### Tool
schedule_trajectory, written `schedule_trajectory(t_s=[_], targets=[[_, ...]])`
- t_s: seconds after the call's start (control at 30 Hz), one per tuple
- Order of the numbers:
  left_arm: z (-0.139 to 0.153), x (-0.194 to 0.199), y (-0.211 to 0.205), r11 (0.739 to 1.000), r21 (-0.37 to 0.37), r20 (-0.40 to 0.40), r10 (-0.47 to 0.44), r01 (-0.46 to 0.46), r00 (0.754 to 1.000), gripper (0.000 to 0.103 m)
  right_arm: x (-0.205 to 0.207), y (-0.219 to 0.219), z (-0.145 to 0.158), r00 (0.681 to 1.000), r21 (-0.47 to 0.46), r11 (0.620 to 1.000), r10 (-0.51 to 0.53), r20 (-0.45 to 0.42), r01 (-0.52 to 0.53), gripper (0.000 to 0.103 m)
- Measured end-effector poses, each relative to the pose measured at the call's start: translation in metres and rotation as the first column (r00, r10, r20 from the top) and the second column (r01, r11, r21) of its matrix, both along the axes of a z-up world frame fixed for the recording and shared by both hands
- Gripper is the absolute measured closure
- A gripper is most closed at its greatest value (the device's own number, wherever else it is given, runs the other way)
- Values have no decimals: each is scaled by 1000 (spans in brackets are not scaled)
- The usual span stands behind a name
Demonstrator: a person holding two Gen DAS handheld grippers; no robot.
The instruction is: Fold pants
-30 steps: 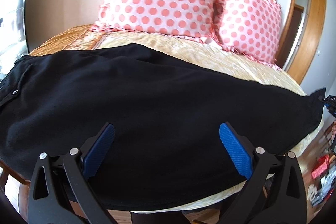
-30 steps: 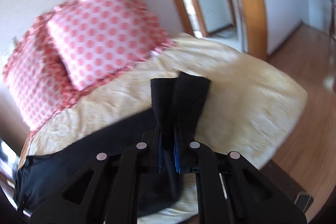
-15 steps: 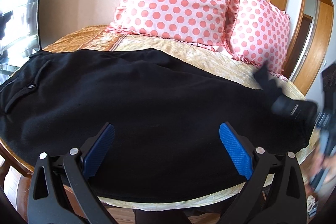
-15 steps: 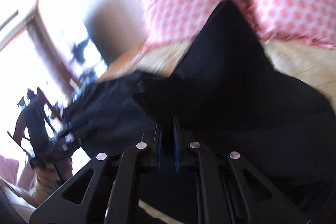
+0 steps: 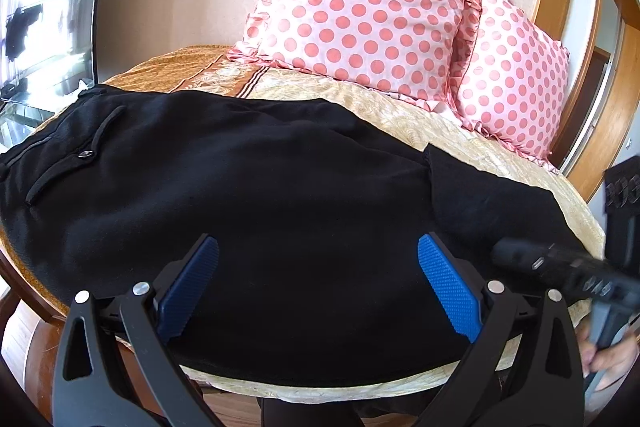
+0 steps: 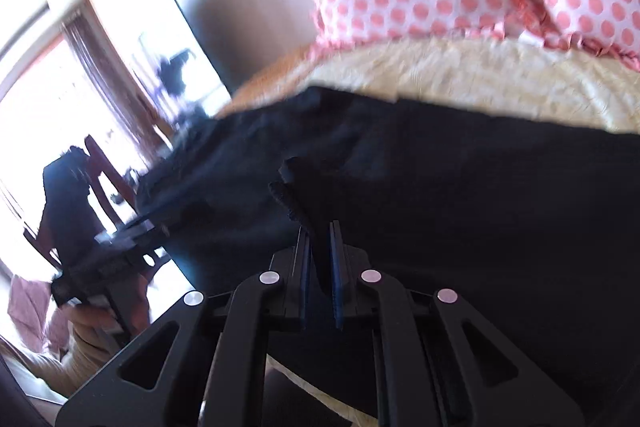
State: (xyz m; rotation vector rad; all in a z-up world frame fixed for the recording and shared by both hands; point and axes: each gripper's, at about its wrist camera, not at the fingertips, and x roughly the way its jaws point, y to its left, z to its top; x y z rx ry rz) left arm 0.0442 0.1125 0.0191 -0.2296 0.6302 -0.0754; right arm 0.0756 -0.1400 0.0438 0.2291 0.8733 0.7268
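We have the black pants (image 5: 248,195) spread across the bed (image 5: 500,155), filling the middle of the left wrist view, waistband and buttoned pocket at the left of the frame and the leg ends at the right. Our right hand-held gripper (image 6: 320,247) is clenched on a bunched piece of the hem, which sticks up between its blue pads in the lower centre of the right wrist view; that view is blurred, so we cannot tell how many layers it holds. Our left hand-held gripper (image 5: 316,283) hangs released over the near edge of the fabric, pads wide apart and touching nothing that we can see.

The step in hand looks like carrying the leg end over toward the waistband. To do it well, we think we should keep the hem lifted clear of the cloth below so it does not drag, travel straight along the legs, and line the hem up with the waistband before letting go. The left hand-held gripper could pin the near edge at the fold line. The two dotted pillows (image 5: 368,11) in the upper frame stand well clear.
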Motion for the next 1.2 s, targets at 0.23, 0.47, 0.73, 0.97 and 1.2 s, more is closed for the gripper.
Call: schedule_trajectory(t_s=[0.23,0.47,0.73,0.97,1.2], targets=[[-1,0,8,1000,-11,-9,28,-28,1000,3,-6,22,5,998,-43,998,52,47,-50,93],[3,-5,13,999,5,9,47,-47,999,3,-15,31,-4,993,-134,987,102,58,-94,93],[19,-18,52,985,-13,62,174,-173,983,3,-41,39,22,962,-138,974,202,182,-179,53],[27,-32,97,948,-61,61,314,-311,947,3,-18,66,8,967,-341,940,113,227,-30,53],[23,-53,168,883,-195,-4,434,-427,901,3,-20,55,-4,975,-292,954,119,186,-61,25]])
